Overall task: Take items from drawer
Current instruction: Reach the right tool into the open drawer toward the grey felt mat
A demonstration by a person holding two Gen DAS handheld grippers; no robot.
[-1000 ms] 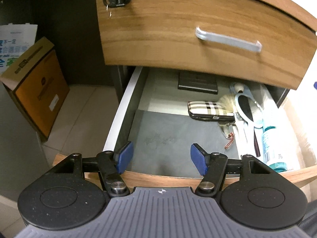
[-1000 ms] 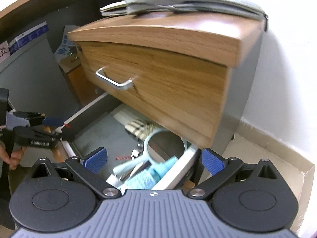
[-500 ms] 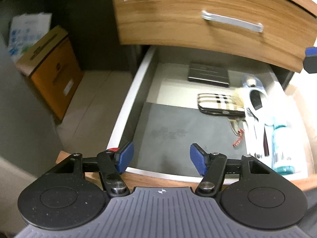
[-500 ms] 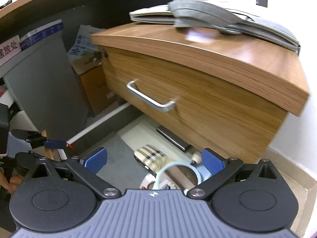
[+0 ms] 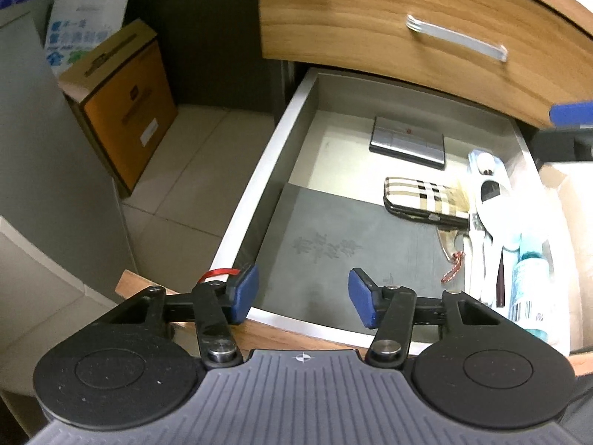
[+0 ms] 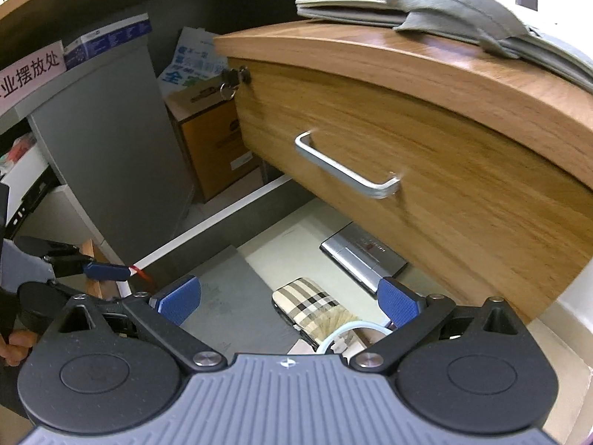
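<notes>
Both grippers are spread wide and hold nothing: my left gripper [image 5: 302, 296] hangs over the front edge of the open drawer [image 5: 267, 170], and my right gripper [image 6: 289, 302] sits above the plaid case [image 6: 309, 306]. That plaid case lies toward the right of the drawer floor, in front of the flat silver case [image 5: 407, 146], with its right end touching the clutter of white utensils [image 5: 491, 200]. It looks light, firm-sided and slightly padded, so I judge a pinch across its narrow width, at the free left end, the safest hold.
</notes>
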